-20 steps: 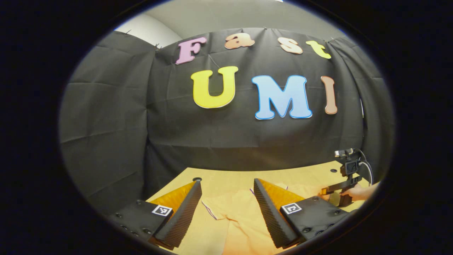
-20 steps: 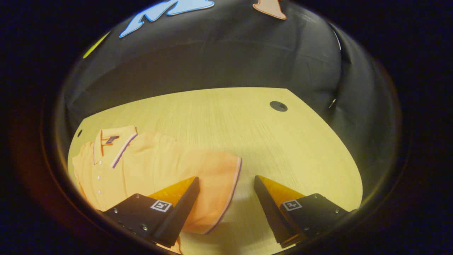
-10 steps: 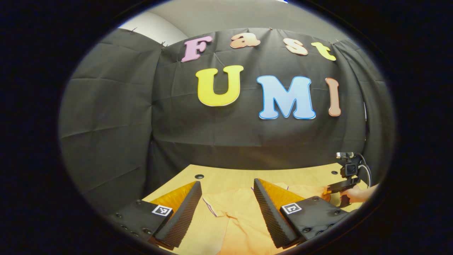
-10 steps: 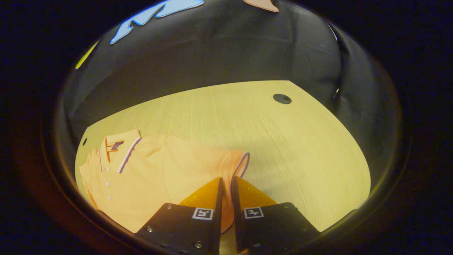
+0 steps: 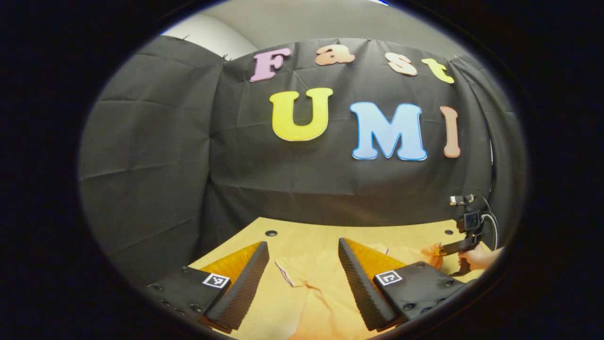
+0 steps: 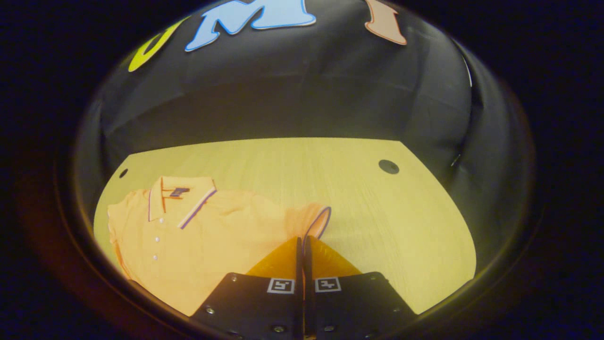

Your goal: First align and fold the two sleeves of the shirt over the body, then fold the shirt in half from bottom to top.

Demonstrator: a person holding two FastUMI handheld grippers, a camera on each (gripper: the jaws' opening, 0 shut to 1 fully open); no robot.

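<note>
**Orange sleeve pinched, ready to carry over the body**

Orange short-sleeved polo shirt (image 6: 207, 236) lies flat on the pale wooden table (image 6: 377, 212), collar toward 11 o'clock in the right gripper view. The right gripper (image 6: 302, 245) has its fingers pressed together on the purple-trimmed sleeve cuff (image 6: 317, 221). The left gripper (image 5: 302, 264) hangs wide apart above the other sleeve (image 5: 295, 271), holding nothing. To do this well, I judge: lift the cuff low, sweep it toward 9 o'clock across the chest, keep its edge parallel to the side seam, and let go only once it lies flat.

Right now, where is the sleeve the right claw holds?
In the right gripper view, the sleeve is pinched in the right claw, right of the collar.
</note>
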